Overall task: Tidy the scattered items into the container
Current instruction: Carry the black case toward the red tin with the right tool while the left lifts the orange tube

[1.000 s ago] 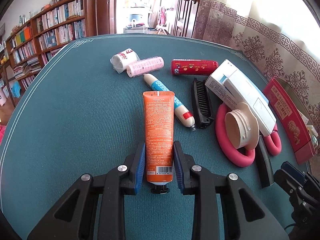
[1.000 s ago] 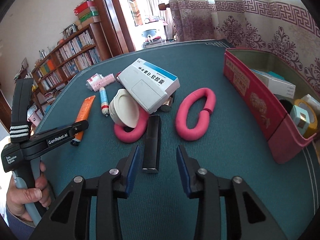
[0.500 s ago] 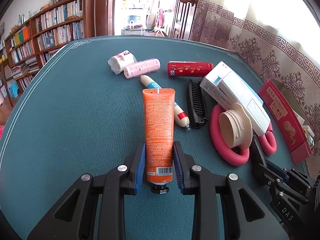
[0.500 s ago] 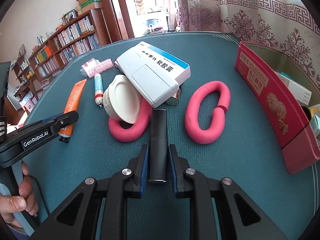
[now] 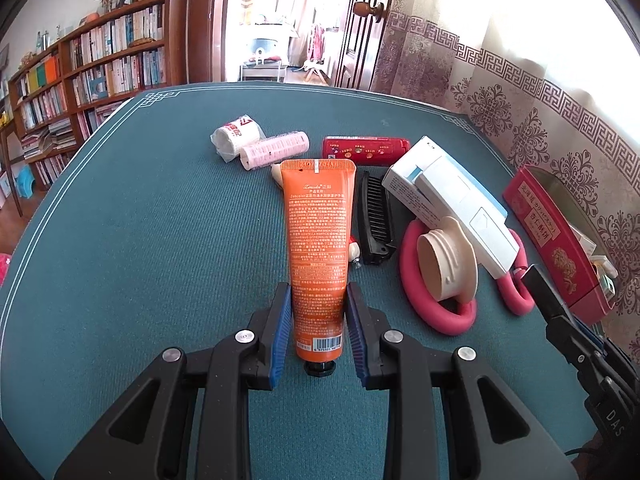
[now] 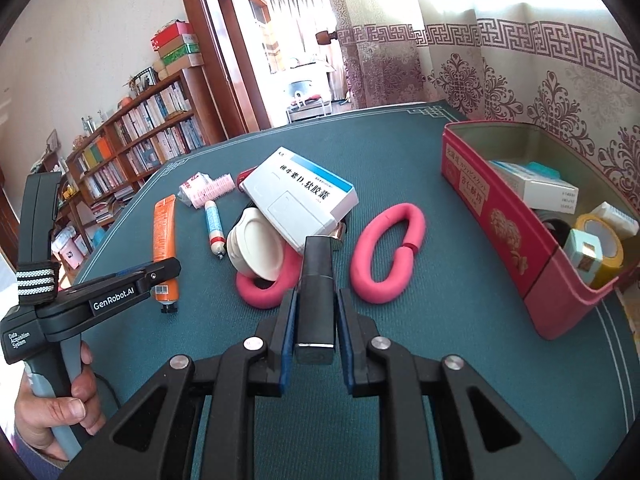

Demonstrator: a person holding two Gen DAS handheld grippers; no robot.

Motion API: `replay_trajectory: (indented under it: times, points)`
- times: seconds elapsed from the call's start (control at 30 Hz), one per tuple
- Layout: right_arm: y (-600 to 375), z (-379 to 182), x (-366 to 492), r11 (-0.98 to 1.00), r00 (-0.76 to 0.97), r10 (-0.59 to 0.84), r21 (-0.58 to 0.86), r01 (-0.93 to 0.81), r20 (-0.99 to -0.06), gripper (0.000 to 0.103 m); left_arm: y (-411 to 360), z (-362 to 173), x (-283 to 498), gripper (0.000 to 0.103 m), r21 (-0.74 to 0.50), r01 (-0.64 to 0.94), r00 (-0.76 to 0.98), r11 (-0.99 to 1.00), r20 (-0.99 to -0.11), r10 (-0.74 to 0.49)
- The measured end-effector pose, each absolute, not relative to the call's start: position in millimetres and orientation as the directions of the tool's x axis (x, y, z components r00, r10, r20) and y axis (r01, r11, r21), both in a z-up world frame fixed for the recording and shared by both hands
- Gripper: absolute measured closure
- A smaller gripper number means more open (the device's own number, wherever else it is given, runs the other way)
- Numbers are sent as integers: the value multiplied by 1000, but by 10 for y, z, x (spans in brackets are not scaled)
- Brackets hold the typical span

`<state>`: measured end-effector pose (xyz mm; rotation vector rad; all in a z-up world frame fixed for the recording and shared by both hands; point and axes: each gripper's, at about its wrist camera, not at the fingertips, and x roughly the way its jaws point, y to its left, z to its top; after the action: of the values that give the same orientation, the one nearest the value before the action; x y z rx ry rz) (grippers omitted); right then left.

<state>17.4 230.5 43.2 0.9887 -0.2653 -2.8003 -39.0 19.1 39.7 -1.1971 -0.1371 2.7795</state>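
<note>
Left hand-held gripper (image 5: pixel 319 322) pinching the orange tube (image 5: pixel 318 248) near its capped end; tube runs toward 12 o'clock over the green worktop (image 5: pixel 140 240). Right hand-held gripper (image 6: pixel 316 320) clamped on a black bar-shaped item (image 6: pixel 317 292), its far end tilted up over the pink foam ring (image 6: pixel 266 286). Red container (image 6: pixel 500 232) at 2 o'clock in the right wrist view, boxes and tape roll inside. White medicine box (image 6: pixel 300 196) leans on the cream lid (image 6: pixel 256 250).

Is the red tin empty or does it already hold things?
Partly filled. The red tin holds a white box, a yellow tape roll and other small items.
</note>
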Motion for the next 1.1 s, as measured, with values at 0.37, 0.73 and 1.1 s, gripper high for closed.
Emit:
replay_trajectory:
  times: [0.37,0.73,1.1]
  points:
    - [2974,736,386,-953,-861,-79,291,-82,-502,81,331,583,-297,74,-137,-103,-704,-985,-690,169]
    - [3549,840,586,-926,-896,62,310,-216,-440,81,788,843,-231,74,-140,-219,-703,-966,-663,256]
    - [3880,885,394,-926,-889,148,255,-278,-433,81,1287,1051,-190,74,-117,-320,-696,-940,-644,317]
